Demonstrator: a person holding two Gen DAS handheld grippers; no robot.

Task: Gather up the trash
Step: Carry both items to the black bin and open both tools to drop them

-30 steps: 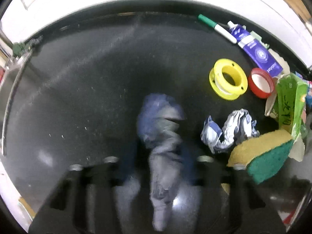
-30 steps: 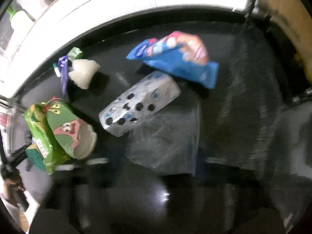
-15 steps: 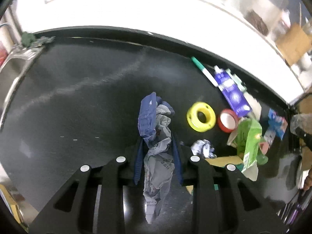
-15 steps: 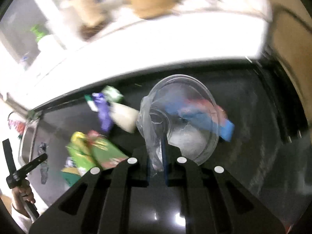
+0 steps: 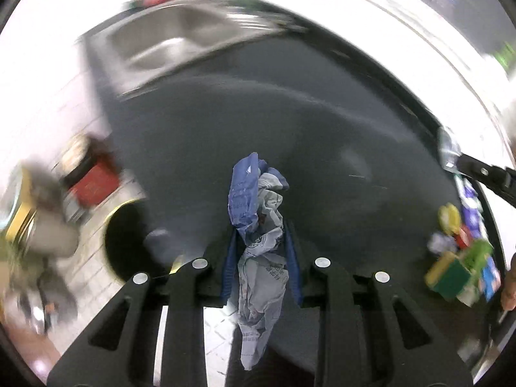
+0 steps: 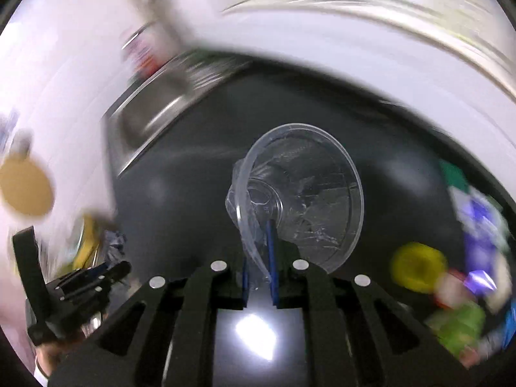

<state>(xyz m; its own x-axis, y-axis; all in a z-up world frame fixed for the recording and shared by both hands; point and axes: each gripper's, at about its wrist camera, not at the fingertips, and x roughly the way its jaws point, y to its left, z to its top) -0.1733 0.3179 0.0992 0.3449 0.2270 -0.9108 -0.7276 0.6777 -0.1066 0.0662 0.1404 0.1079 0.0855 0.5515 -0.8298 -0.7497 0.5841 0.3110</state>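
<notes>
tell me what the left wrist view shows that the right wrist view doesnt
Only the left wrist view shows the crumpled blue and grey wrapper pinched in the left hand-held gripper, and a round dark opening beyond the counter's edge, perhaps a bin. Only the right wrist view shows the clear plastic cup clamped by its rim in the right hand-held gripper. Both share the dark counter, the steel sink, the yellow tape roll and the blurred green packaging.
</notes>
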